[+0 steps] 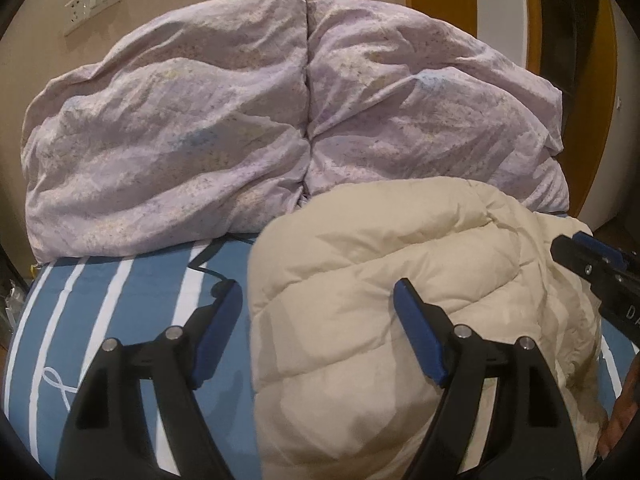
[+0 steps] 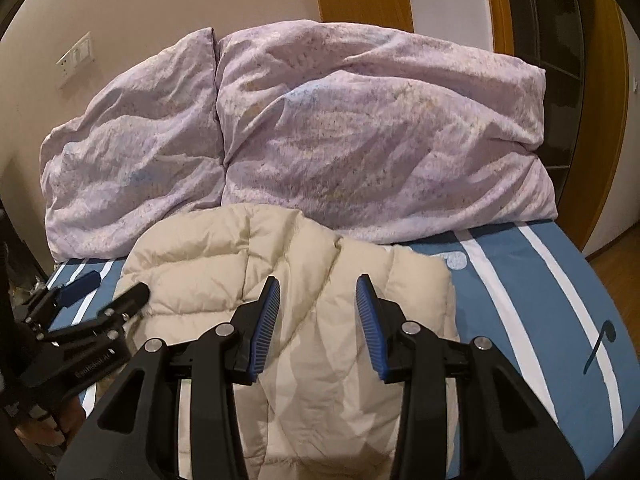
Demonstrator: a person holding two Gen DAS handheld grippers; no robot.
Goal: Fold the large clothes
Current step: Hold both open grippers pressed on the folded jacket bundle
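Left gripper [image 1: 316, 300] spread wide over the near left edge of the cream puffer jacket [image 1: 400, 280], gripping nothing. Jacket bundled roughly in front of the lilac duvet [image 1: 180, 128], fold seemingly unfinished. Right gripper [image 2: 318, 296] half-open above the jacket, empty.

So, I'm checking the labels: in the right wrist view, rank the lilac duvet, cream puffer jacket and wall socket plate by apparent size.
1. Crumpled lilac duvet
2. Cream quilted puffer jacket, nearer the camera, so unsure
3. White wall socket plate
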